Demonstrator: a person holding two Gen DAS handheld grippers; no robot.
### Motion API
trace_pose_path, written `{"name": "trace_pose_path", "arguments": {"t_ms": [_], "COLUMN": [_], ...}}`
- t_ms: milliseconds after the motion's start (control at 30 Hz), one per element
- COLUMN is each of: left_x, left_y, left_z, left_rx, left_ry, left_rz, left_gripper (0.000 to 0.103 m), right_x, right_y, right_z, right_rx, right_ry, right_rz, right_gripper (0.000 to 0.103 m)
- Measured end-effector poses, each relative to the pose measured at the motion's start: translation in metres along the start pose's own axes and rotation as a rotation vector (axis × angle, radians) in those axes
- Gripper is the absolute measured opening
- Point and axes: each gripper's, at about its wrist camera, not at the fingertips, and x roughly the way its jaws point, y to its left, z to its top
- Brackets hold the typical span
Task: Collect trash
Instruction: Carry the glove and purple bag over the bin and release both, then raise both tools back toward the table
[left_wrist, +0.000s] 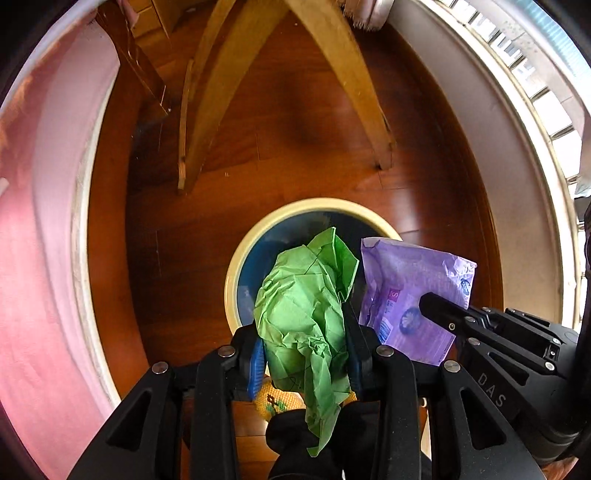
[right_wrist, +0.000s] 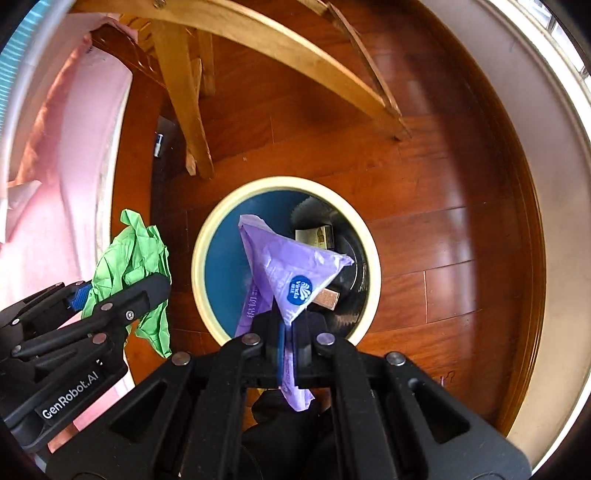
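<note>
My left gripper (left_wrist: 304, 347) is shut on a crumpled green paper (left_wrist: 306, 302) and holds it above a round bin (left_wrist: 236, 258) with a cream rim and dark blue inside. My right gripper (right_wrist: 290, 332) is shut on a purple plastic wrapper (right_wrist: 291, 266) and holds it over the same bin (right_wrist: 207, 236). In the left wrist view the purple wrapper (left_wrist: 406, 288) hangs just right of the green paper. In the right wrist view the green paper (right_wrist: 136, 266) and left gripper (right_wrist: 122, 295) are at the left. A small box (right_wrist: 314, 236) and other trash lie inside the bin.
The bin stands on a red-brown wooden floor (left_wrist: 295, 122). Wooden chair legs (left_wrist: 354, 85) stand beyond it. A pink cloth (left_wrist: 33, 258) hangs at the left. A pale wall and window (left_wrist: 517, 110) run along the right. A yellow knitted item (left_wrist: 273, 400) shows below the left gripper.
</note>
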Motion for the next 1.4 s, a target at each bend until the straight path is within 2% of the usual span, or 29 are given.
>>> {"name": "trace_pose_path", "arguments": {"t_ms": [100, 133, 167, 267, 367, 400, 467, 667, 933, 1167, 1400], "left_x": [0.014, 0.018, 0.021, 0.025, 0.024, 0.022, 0.017, -0.013, -0.07, -0.147, -0.253], "left_y": [0.003, 0.005, 0.007, 0.011, 0.014, 0.015, 0.02, 0.019, 0.023, 0.029, 0.019], "left_z": [0.001, 0.002, 0.0, -0.002, -0.002, -0.002, -0.001, -0.003, -0.007, -0.01, -0.021], "left_rx": [-0.013, -0.018, -0.022, -0.036, -0.03, -0.032, -0.043, -0.034, -0.064, -0.097, -0.06], "left_ry": [0.006, 0.011, 0.022, 0.031, 0.017, 0.013, 0.007, -0.036, -0.056, -0.091, -0.15], "left_rz": [-0.004, -0.01, -0.017, -0.027, -0.002, 0.001, 0.001, 0.013, 0.008, 0.012, -0.033], "left_gripper": [0.039, 0.044, 0.056, 0.077, 0.086, 0.087, 0.09, 0.091, 0.091, 0.091, 0.091], "right_x": [0.016, 0.022, 0.026, 0.037, 0.041, 0.04, 0.039, 0.02, -0.032, -0.099, -0.187], "right_y": [0.0, -0.001, -0.001, -0.002, -0.004, -0.006, -0.007, -0.004, 0.014, 0.033, 0.054], "right_z": [0.002, 0.003, 0.003, 0.004, 0.005, 0.005, 0.006, 0.007, 0.003, -0.007, -0.019], "right_rx": [-0.006, -0.008, -0.008, -0.009, 0.005, 0.015, 0.029, 0.016, 0.038, 0.043, 0.059], "right_ry": [0.013, 0.019, 0.024, 0.04, 0.044, 0.044, 0.045, 0.031, 0.017, -0.002, -0.034], "right_rz": [0.002, 0.006, 0.007, 0.001, -0.022, -0.024, -0.018, -0.033, -0.035, -0.039, -0.038], "right_gripper": [0.001, 0.001, 0.001, 0.004, 0.026, 0.039, 0.05, 0.052, 0.054, 0.054, 0.054]}}
